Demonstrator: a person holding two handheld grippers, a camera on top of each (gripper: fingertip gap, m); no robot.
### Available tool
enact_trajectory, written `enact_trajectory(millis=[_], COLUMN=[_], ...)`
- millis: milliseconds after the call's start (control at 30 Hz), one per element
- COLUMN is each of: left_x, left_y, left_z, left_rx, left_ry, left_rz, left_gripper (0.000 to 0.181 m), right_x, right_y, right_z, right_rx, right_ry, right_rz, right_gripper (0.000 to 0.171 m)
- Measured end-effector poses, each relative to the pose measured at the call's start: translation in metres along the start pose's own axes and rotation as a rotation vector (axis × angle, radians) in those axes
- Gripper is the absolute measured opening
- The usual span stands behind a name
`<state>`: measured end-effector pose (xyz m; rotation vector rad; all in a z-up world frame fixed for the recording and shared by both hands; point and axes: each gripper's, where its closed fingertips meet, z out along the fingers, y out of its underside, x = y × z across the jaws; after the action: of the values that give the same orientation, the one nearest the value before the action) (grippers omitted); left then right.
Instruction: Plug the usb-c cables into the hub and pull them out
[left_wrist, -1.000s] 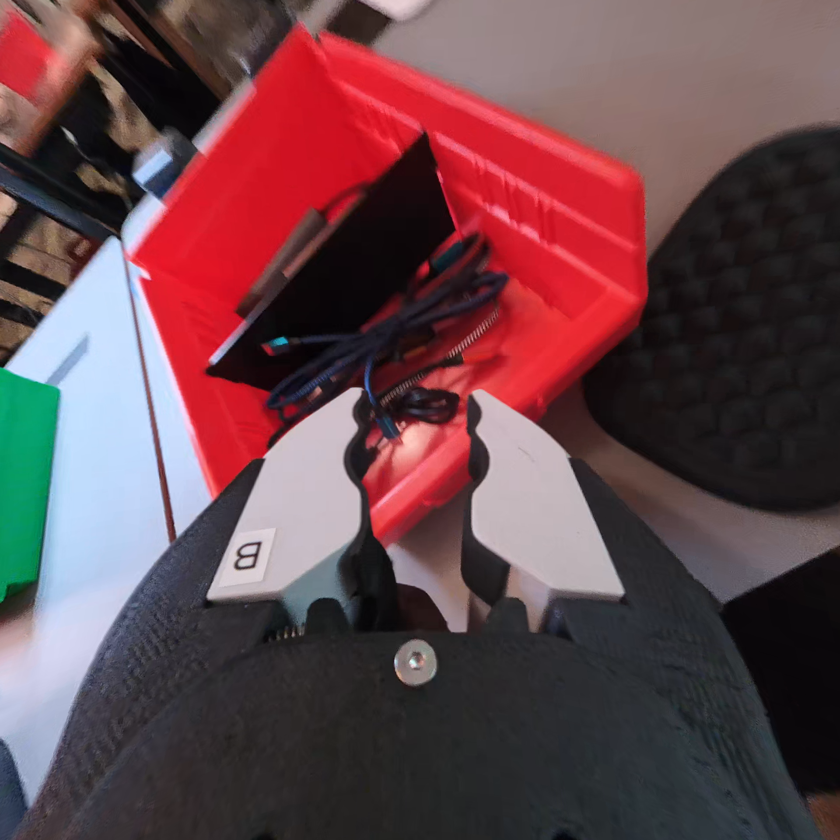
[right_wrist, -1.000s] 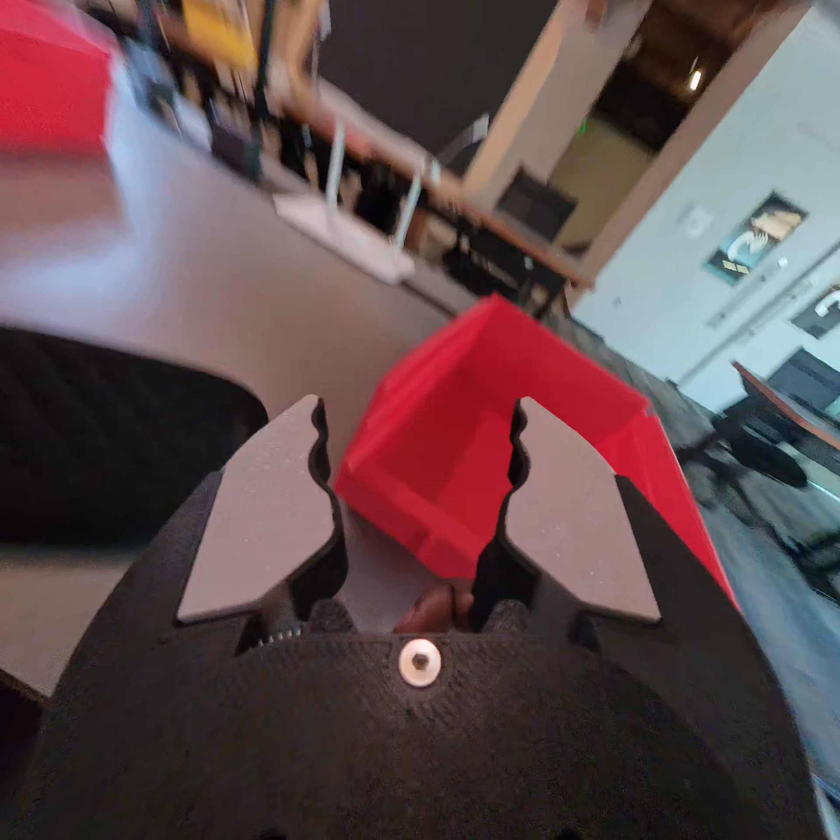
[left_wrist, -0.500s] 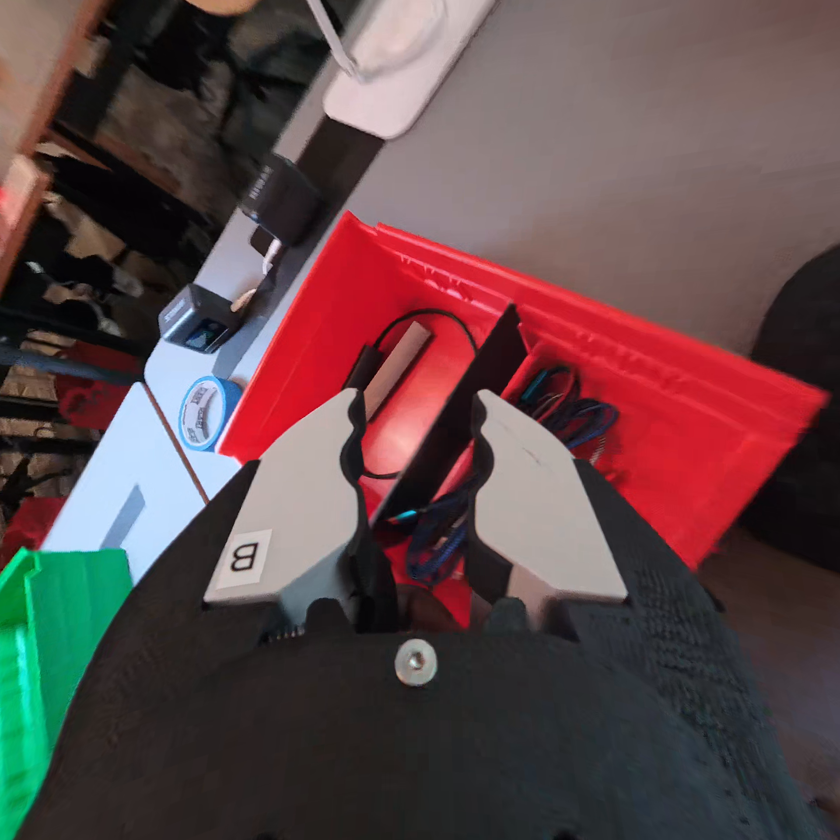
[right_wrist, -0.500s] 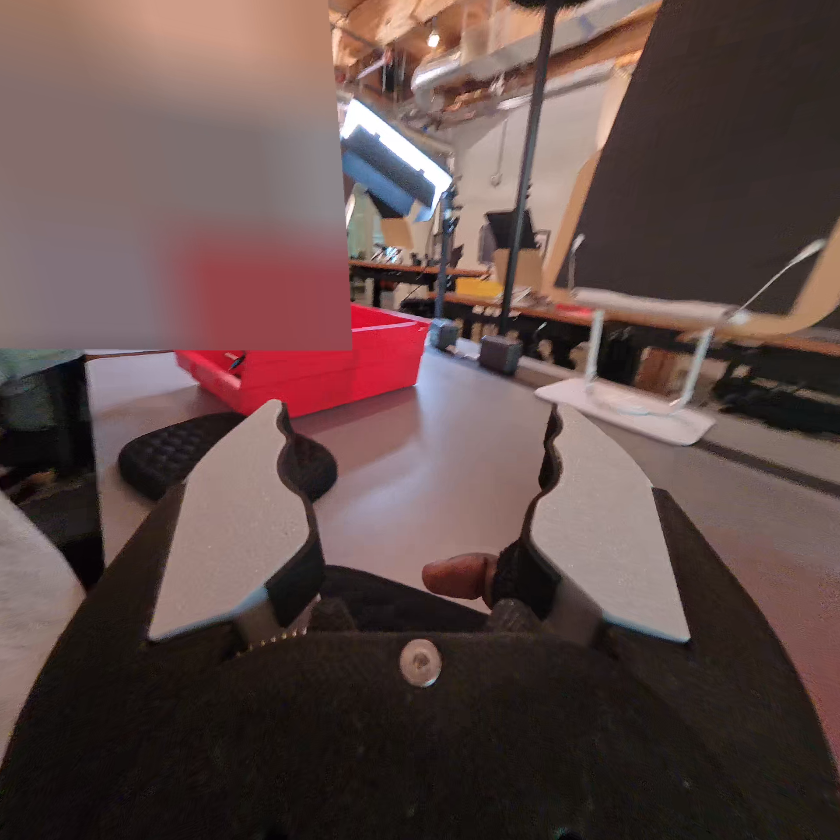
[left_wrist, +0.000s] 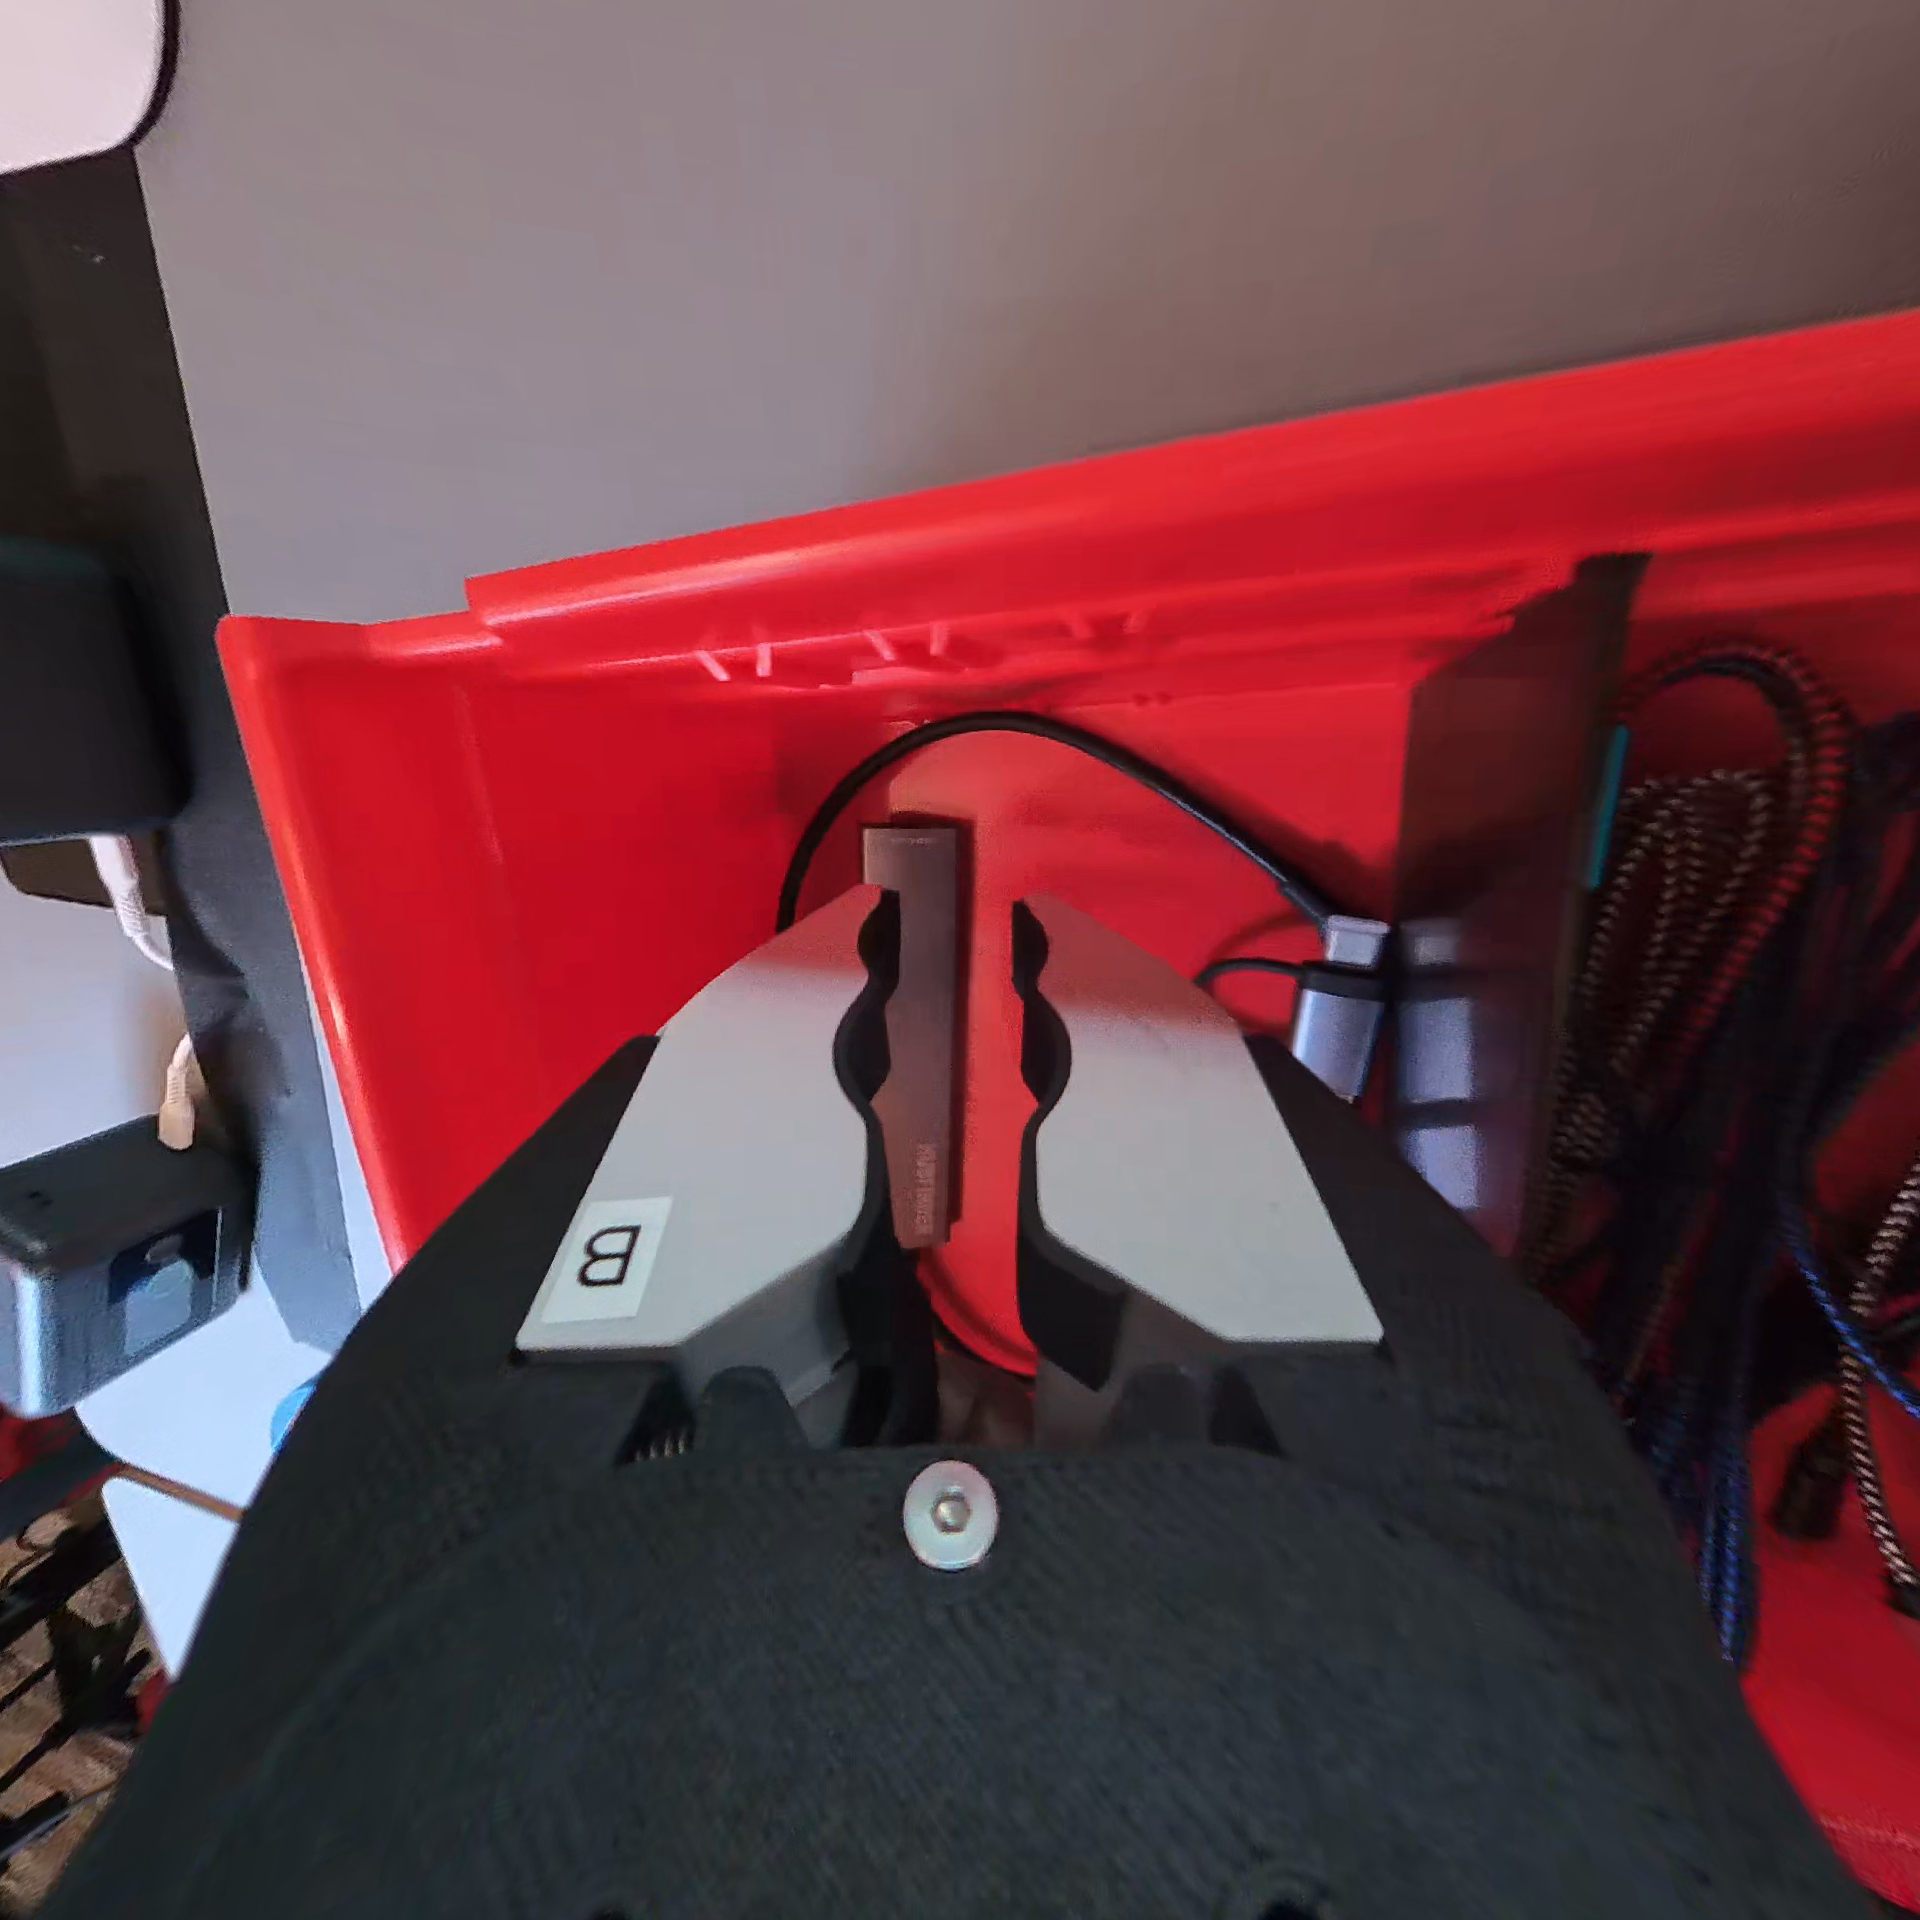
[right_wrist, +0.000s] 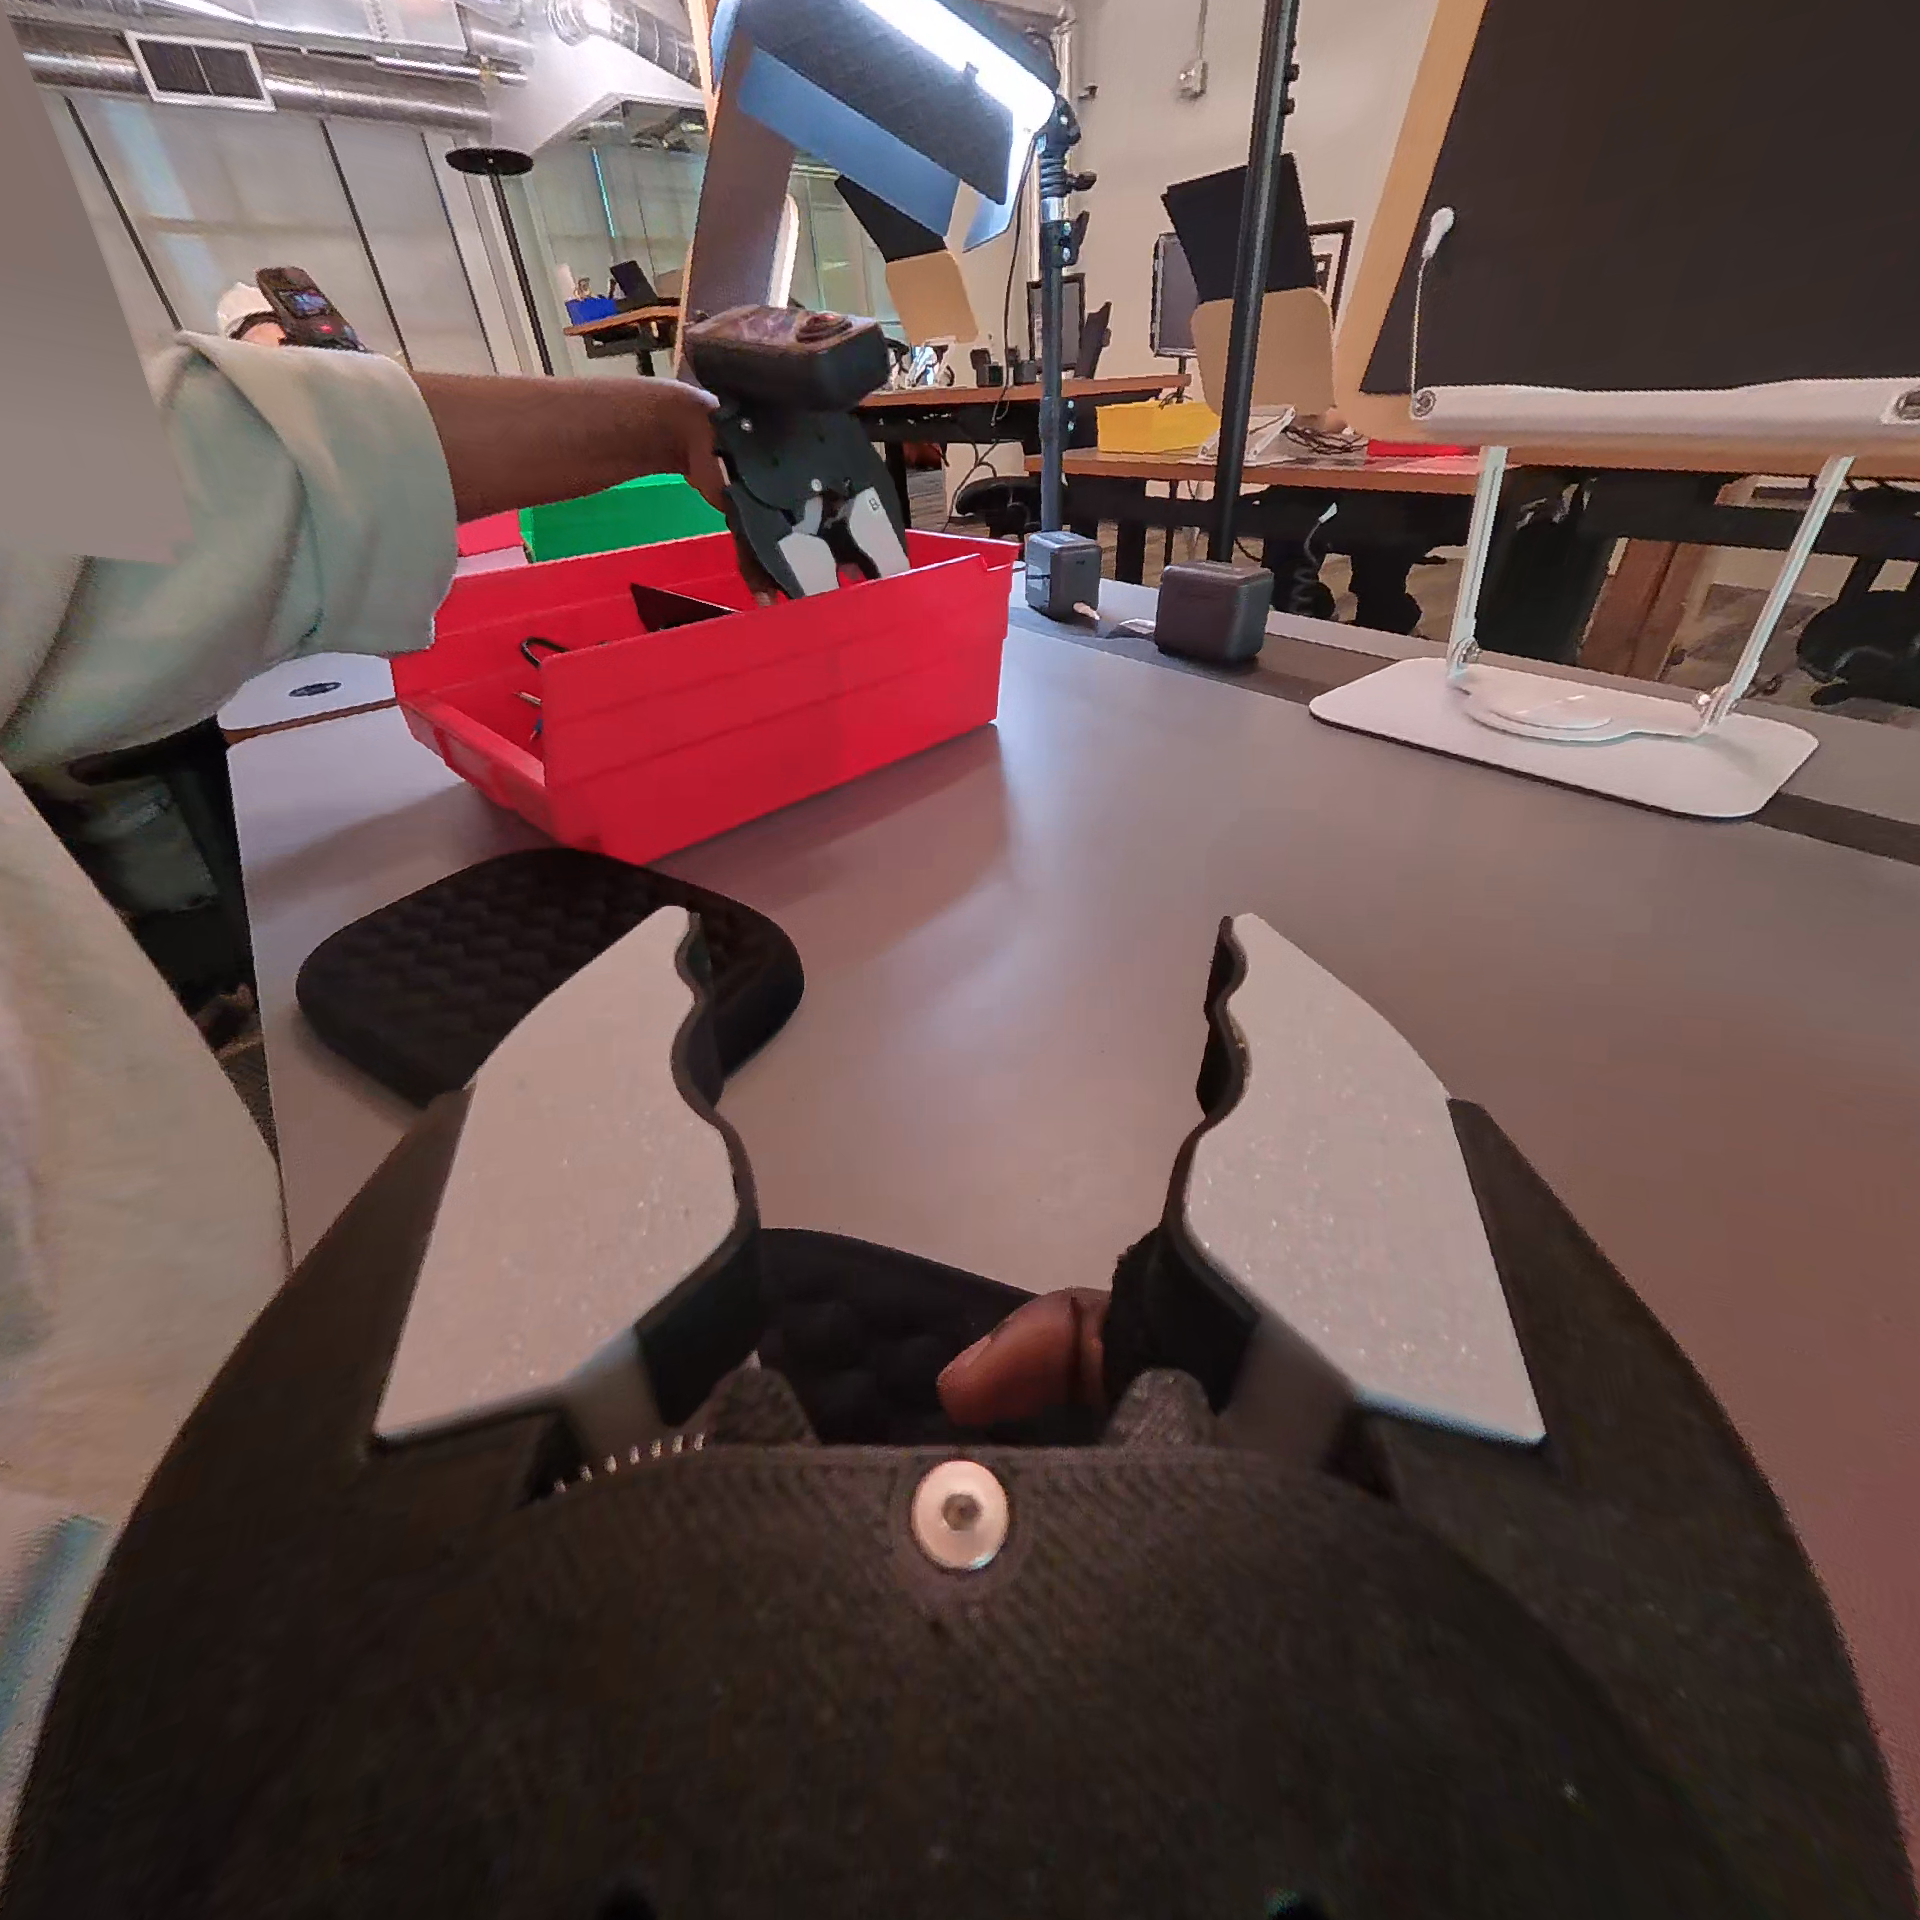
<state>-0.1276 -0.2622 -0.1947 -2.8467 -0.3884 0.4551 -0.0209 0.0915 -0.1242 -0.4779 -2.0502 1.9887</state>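
- Left wrist view alone shows inside the red bin: the left gripper reaches in, its jaws apart on either side of the slim grey hub, not clamped.
- Past the bin's black divider, braided usb-c cables lie heaped.
- Right wrist view alone shows the right gripper spread wide and empty over the grey table, well apart from the bin, beside a black pad.

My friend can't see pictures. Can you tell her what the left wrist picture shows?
The left gripper reaches into a red bin, open jaws on either side of a slim grey hub not yet squeezed. A black divider splits the bin; braided cables are piled beyond it.
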Motion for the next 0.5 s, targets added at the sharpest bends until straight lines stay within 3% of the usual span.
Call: enact_trajectory(millis=[200,333,467,500], left_x=[-0.004,-0.007,-0.004,-0.001], left_y=[0.015,0.023,0.022,0.022], left_z=[0.016,0.026,0.027,0.028], left_rx=[-0.057,-0.109,-0.118,-0.119], left_ry=[0.036,0.031,0.07,0.095], left_rz=[-0.012,-0.004,-0.035,-0.056], left_gripper=[0.033,0.051,0.045,0.036], right_x=[0.001,-0.001,-0.003,-0.002], right_y=[0.003,0.006,0.006,0.006], right_z=[0.002,0.004,0.004,0.004], right_rx=[-0.025,-0.044,-0.047,-0.044], right_ry=[0.005,0.004,0.01,0.013], right_rz=[0.0,-0.021,-0.041,-0.043], right_gripper=[0.087,0.084,0.083,0.083])
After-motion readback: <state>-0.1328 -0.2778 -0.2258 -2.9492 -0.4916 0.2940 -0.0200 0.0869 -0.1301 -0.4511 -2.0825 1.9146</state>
